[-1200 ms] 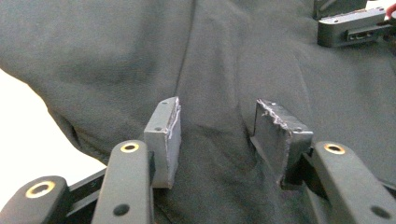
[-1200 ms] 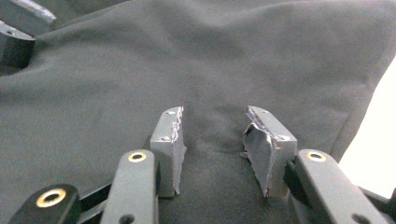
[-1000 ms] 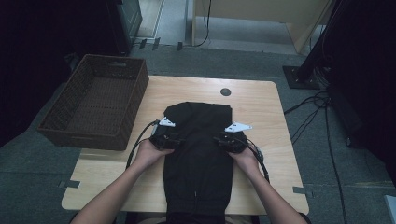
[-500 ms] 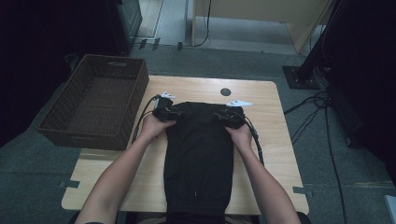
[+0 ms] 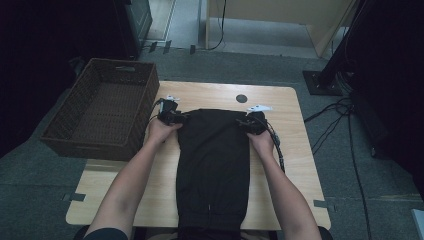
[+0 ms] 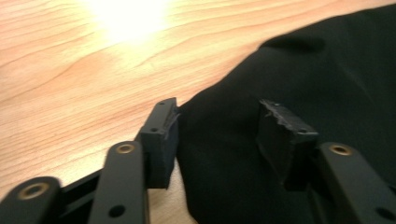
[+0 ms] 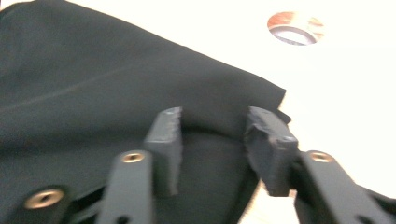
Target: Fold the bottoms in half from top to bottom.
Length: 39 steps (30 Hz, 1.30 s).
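Person is folding a black fabric garment, looks like trousers point(image 5: 214, 165), lying lengthwise down the middle of the light wooden table point(image 5: 295, 165), waistband end hanging off the near edge. Both hands are sitting at the far fold, one per corner. Left gripper point(image 5: 172, 116) is at the far left corner, jaws spread and just been opening; the cloth edge is lying between the fingers point(image 6: 161, 135), not pinched. Right gripper point(image 5: 254, 122) is at the far right corner, same story: jaws parted, just been opening, fabric loose in the gap. Reads as releasing after laying the fold down. Next move probably calls for backing both grippers clear without dragging the cloth, then re-gripping for another fold or a lift toward the brown wicker basket point(image 5: 102, 107) at the left.
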Available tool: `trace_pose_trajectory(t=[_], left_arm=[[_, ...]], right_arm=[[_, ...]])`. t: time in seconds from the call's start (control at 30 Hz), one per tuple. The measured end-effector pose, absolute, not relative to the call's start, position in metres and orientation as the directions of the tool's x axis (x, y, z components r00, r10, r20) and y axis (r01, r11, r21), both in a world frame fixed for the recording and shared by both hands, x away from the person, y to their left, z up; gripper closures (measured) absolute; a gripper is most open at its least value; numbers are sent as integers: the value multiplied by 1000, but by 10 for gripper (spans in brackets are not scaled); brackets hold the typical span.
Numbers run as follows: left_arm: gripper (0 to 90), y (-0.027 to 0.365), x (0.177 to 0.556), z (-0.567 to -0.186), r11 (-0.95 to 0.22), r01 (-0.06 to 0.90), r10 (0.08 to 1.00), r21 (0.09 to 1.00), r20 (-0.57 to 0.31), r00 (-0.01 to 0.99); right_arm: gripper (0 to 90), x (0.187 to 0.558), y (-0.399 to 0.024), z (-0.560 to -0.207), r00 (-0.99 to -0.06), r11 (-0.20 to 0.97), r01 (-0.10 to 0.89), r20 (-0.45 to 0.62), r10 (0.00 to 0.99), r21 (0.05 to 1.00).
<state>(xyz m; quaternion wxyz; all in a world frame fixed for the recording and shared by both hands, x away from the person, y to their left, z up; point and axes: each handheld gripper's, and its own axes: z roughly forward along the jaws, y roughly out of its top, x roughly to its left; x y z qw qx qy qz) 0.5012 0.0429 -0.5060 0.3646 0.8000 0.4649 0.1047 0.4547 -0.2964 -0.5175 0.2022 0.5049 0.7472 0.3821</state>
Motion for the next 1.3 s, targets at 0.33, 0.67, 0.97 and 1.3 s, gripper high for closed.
trace_pose_trajectory(t=[0.33, 0.67, 0.97, 1.3], left_arm=[[339, 57, 504, -508, -259, 704, 785, 662, -280, 552], [422, 33, 502, -510, -290, 682, 743, 671, -291, 602], [837, 32, 506, -506, -345, 699, 723, 626, -298, 623], [850, 33, 515, -459, -281, 614, 700, 738, -280, 657]], right_arm=[[354, 458, -323, -521, -405, 144, 637, 170, 898, 758], [415, 473, -302, -522, -417, 180, 618, 126, 900, 765], [848, 474, -296, -522, -417, 125, 651, 215, 883, 748], [856, 486, -317, -472, -432, 35, 598, 285, 856, 800]])
